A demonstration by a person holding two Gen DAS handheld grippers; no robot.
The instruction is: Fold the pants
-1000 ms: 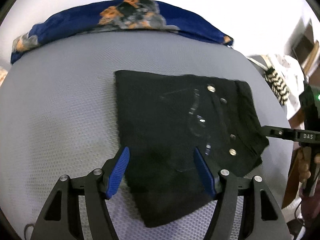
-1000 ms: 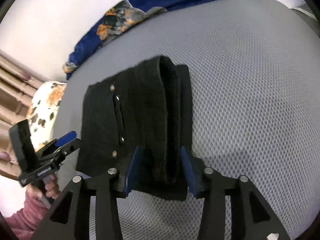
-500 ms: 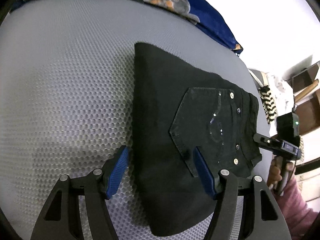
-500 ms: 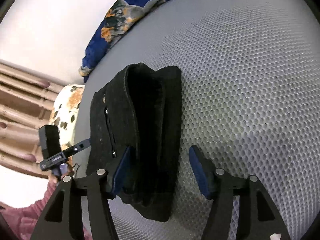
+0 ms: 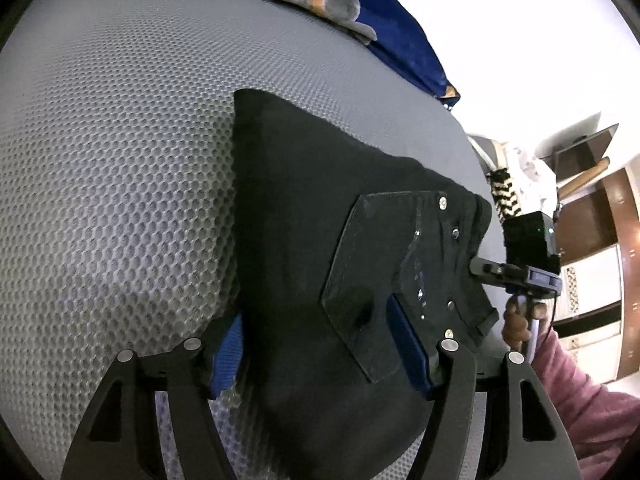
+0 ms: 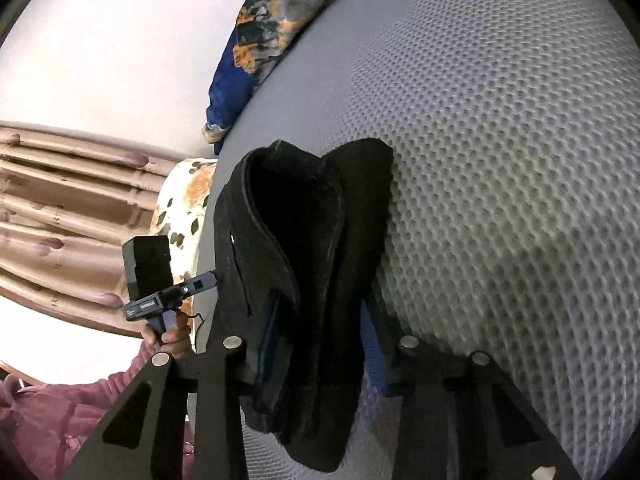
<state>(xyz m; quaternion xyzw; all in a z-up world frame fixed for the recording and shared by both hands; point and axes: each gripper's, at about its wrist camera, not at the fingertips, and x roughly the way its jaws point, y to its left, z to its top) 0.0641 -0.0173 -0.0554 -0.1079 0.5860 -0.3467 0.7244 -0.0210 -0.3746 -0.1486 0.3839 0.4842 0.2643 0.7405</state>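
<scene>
The black pants (image 5: 320,240) are folded into a thick bundle with a studded back pocket on top, held above the grey mesh surface (image 5: 120,160). My left gripper (image 5: 316,344) is shut on the near edge of the bundle, its blue pads pressing the cloth. In the right wrist view the pants (image 6: 312,264) show edge-on as stacked layers. My right gripper (image 6: 320,344) is shut on the waistband end. Each gripper shows in the other's view, the right one (image 5: 480,268) and the left one (image 6: 208,280).
A blue patterned cloth (image 5: 360,20) lies at the far edge of the mesh surface. A brown shelf unit (image 5: 592,220) stands to the right. Striped curtains (image 6: 60,220) and a spotted cushion (image 6: 180,200) are off the left side.
Both grippers have closed on the folded pants and lifted them off the mesh surface. The views have moved closer to the bundle.
</scene>
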